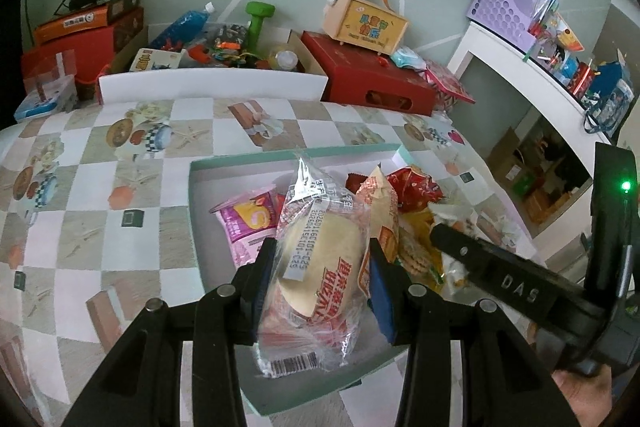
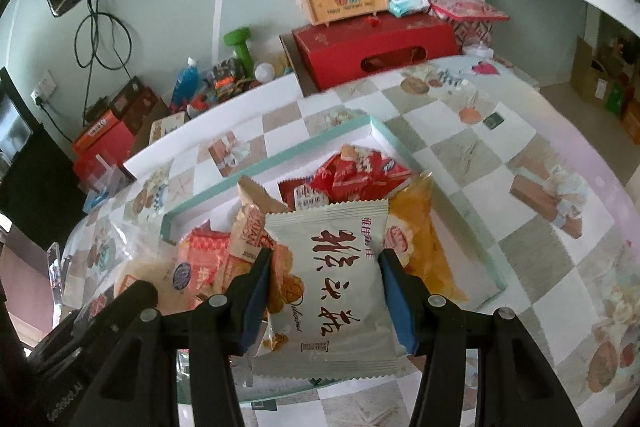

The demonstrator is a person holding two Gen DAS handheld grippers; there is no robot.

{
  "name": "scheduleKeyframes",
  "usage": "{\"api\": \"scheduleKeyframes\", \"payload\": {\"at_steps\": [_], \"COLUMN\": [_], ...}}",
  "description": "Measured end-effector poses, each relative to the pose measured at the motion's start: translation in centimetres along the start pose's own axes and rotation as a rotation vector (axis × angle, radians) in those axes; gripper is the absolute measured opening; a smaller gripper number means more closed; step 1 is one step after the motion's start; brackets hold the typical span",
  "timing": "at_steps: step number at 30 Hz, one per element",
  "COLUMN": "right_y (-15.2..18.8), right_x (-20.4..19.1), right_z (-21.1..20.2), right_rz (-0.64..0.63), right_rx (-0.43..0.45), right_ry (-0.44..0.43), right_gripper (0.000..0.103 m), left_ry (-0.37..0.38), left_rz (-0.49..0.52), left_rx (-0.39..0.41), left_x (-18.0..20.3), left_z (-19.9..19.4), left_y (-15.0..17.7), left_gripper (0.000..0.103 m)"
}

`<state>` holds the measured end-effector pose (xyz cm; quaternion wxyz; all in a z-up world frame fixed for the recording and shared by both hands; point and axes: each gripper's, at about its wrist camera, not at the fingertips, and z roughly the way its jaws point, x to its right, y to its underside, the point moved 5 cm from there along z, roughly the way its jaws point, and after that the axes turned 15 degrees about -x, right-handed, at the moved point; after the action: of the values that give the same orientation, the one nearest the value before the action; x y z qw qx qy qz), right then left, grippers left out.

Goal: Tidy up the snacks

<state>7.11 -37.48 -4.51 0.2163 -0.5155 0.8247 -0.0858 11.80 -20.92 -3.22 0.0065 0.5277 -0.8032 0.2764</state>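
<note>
A shallow white box with a mint-green rim [image 1: 192, 171] [image 2: 280, 155] lies on the checkered tablecloth and holds several snack packets. My left gripper [image 1: 322, 249] is shut on a clear-wrapped pale bun packet with red print [image 1: 320, 267], held over the box. A pink-lidded cup [image 1: 250, 223] lies in the box to its left. My right gripper [image 2: 324, 259] is shut on a white packet with dark red characters [image 2: 336, 287], held above the box's near side. Red packets [image 2: 360, 175] and a yellow packet [image 2: 420, 239] lie behind it. The right gripper's body [image 1: 516, 287] shows in the left wrist view.
A red gift box [image 1: 372, 75] [image 2: 372, 43] with a small orange handled case [image 1: 366, 23] on it stands at the table's far side. A green dumbbell [image 1: 258, 23], a blue bottle [image 1: 184, 27] and toys fill an open carton. A white shelf [image 1: 532, 75] is at the right.
</note>
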Motion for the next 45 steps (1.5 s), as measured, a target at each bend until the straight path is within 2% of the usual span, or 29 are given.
{"api": "scheduleKeyframes", "payload": {"at_steps": [6,10,17,34,35,38,41,45], "right_y": [-0.1,-0.3,-0.7,-1.4,-1.4,-1.4,-1.4,-1.3], "right_x": [-0.2,-0.3,-0.8,-0.9,-0.8,-0.8,-0.7,-0.6], "right_z": [1.5,2.5,3.1,3.6,3.6,3.6,3.6,3.5], "right_rz": [-0.003,-0.005,-0.009,-0.008,-0.009,-0.013,-0.011,-0.01], "right_rx": [-0.019,-0.032,-0.031,-0.026,-0.028,-0.031,-0.035,-0.037], "right_ry": [-0.009,-0.012,0.009,0.014,0.015,0.022,0.024,0.027], "right_gripper": [0.056,0.056,0.056,0.057,0.057,0.057,0.058,0.066], "left_ry": [0.033,0.095,0.144,0.134,0.13,0.122,0.109,0.099], "left_rz": [-0.01,-0.061,-0.106,-0.096,-0.093,-0.086,-0.076,-0.078], "left_rx": [0.0,-0.001,0.004,-0.032,-0.037,-0.043,-0.038,-0.026], "left_x": [0.0,-0.8,-1.7,-1.8,-1.8,-1.6,-1.6,-1.7], "left_z": [1.1,1.6,2.4,3.6,3.6,3.5,3.2,2.6], "left_y": [-0.6,-0.9,-1.3,-1.5,-1.4,-1.5,-1.5,-1.7], "left_gripper": [0.044,0.044,0.044,0.046,0.049,0.066,0.067,0.076]}}
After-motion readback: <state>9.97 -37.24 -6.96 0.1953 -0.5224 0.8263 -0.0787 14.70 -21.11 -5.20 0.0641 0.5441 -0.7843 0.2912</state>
